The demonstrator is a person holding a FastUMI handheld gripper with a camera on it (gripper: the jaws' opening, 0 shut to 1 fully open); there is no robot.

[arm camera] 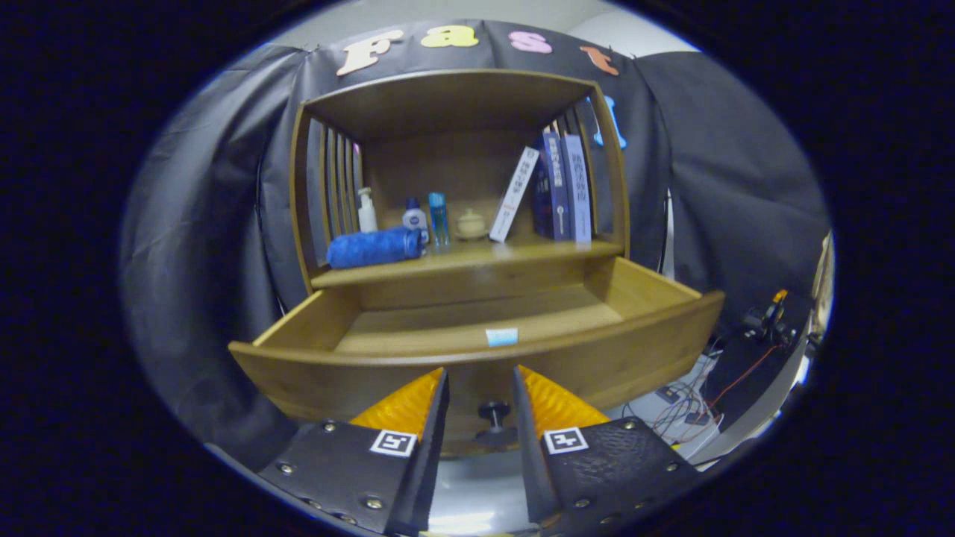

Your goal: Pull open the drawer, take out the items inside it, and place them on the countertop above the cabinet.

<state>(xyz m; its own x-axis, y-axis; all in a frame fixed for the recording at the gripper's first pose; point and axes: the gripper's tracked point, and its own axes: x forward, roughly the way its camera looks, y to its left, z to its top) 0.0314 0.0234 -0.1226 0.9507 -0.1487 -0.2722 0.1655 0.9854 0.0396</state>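
The wooden drawer (477,358) stands pulled out of the cabinet, its front just ahead of my fingers. Its dark round knob (493,412) sits between the fingertips, apart from both. My gripper (480,377) is open and holds nothing. Inside the drawer a small light blue and white packet (501,337) lies on the floor against the front wall. The countertop (477,261) above the drawer carries a rolled blue towel (373,247) on its left side.
On the countertop behind the towel stand a white pump bottle (366,211), a small white bottle (414,218), a blue bottle (438,219), a beige pot (471,224), a leaning white book (514,194) and upright blue books (561,188). Cables and devices (746,350) lie right of the cabinet.
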